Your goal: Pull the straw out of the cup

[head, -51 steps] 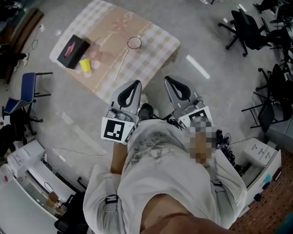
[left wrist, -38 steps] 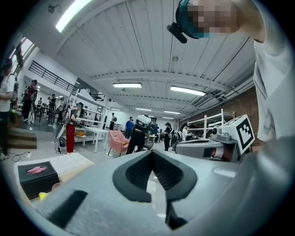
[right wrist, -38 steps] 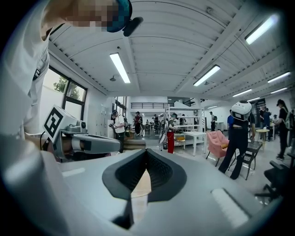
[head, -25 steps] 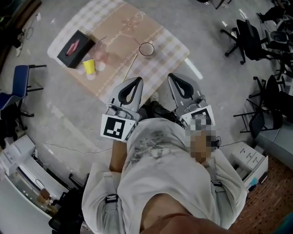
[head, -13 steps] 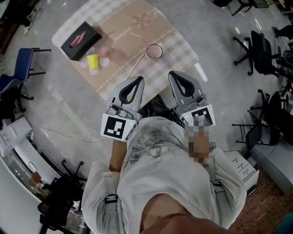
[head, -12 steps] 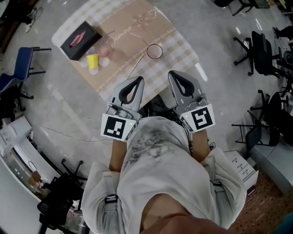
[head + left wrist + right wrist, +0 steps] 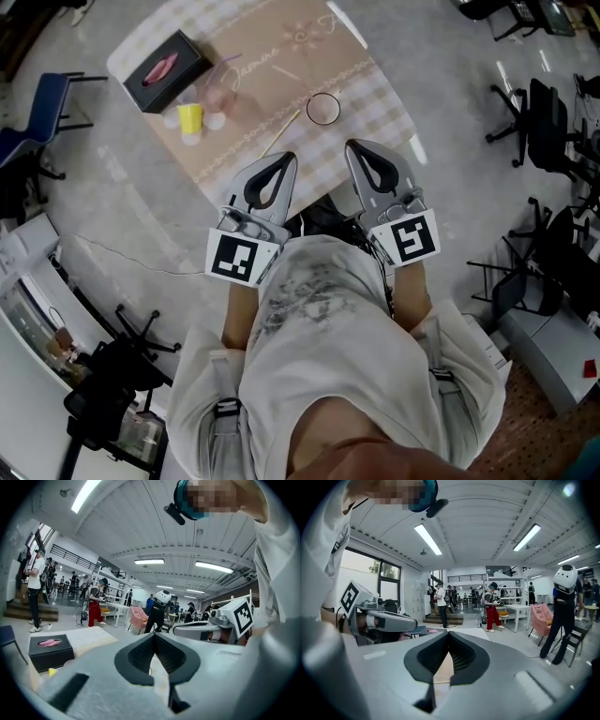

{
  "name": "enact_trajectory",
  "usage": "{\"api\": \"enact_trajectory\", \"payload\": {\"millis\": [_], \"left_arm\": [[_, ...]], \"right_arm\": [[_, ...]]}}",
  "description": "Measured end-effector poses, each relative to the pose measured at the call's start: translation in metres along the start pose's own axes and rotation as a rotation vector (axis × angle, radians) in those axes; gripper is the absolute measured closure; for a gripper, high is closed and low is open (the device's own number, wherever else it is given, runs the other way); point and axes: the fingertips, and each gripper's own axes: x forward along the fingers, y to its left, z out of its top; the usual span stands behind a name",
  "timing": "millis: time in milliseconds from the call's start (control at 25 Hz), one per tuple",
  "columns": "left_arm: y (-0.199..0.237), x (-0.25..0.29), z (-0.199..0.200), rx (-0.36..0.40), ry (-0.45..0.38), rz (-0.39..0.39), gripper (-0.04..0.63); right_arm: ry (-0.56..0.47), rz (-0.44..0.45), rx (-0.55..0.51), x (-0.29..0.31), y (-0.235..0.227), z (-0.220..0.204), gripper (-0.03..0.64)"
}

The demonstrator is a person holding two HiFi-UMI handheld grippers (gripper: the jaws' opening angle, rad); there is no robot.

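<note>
On the low table (image 7: 352,70) with its checked cloth stands a clear cup (image 7: 221,94), a thin straw (image 7: 231,62) sticking out of it. A yellow cup (image 7: 190,119) is beside it, and a clear glass (image 7: 323,109) stands nearer me. A long thin stick (image 7: 280,132) lies on the cloth. My left gripper (image 7: 287,158) and right gripper (image 7: 352,146) hang side by side over the table's near edge, both shut and holding nothing. The tips meet in the left gripper view (image 7: 154,635) and the right gripper view (image 7: 448,633).
A black tissue box (image 7: 167,70) sits at the table's far left corner, also seen as the black box (image 7: 48,650) in the left gripper view. A blue chair (image 7: 37,117) stands left of the table, office chairs (image 7: 553,122) to the right. People stand in the hall behind.
The table has come closer to both grippers, which now reach over its near edge. Both stay shut.
</note>
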Motion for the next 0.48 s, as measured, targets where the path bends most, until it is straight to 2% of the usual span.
{"api": "enact_trajectory", "payload": {"millis": [200,480], "left_arm": [[0.005,0.014,0.004,-0.023,-0.032,0.010,0.589],[0.013,0.028,-0.001,-0.042,-0.019,0.019,0.589]], "right_arm": [[0.019,0.011,-0.006,0.012,-0.011,-0.008,0.606],[0.054,0.040,-0.009,0.029,-0.019,-0.016,0.606]]}}
